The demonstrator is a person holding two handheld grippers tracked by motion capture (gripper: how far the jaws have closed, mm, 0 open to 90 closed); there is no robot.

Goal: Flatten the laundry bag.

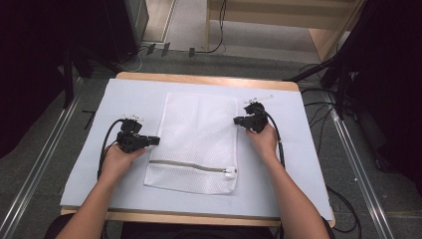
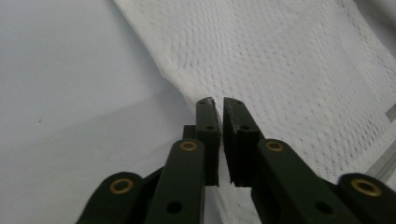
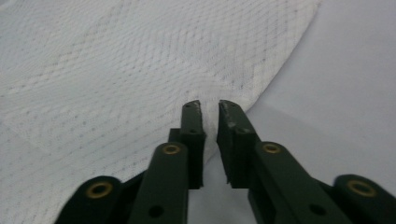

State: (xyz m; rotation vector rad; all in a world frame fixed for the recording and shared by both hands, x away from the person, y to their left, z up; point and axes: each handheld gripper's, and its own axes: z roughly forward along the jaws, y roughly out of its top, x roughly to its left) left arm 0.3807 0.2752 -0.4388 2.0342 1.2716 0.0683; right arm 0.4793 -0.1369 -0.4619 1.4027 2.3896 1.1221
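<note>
A white mesh zip bag (image 1: pixel 199 139) lies flat on the table's white sheet (image 1: pixel 298 169), its zipper (image 1: pixel 191 167) running near the front edge. My left gripper (image 1: pixel 155 141) sits at the bag's left edge. In the left gripper view its jaws (image 2: pixel 218 100) stand almost together on the puckered edge of the mesh (image 2: pixel 280 56). My right gripper (image 1: pixel 236 120) is at the bag's right edge. In the right gripper view its jaws (image 3: pixel 208 103) show a narrow gap, with the bulged edge of the mesh (image 3: pixel 116 60) at their tips.
The wooden table edge (image 1: pixel 209 78) borders the sheet at the back. Dark stands and cables (image 1: pixel 328 74) flank the table on the floor. Bare sheet lies left and right of the bag.
</note>
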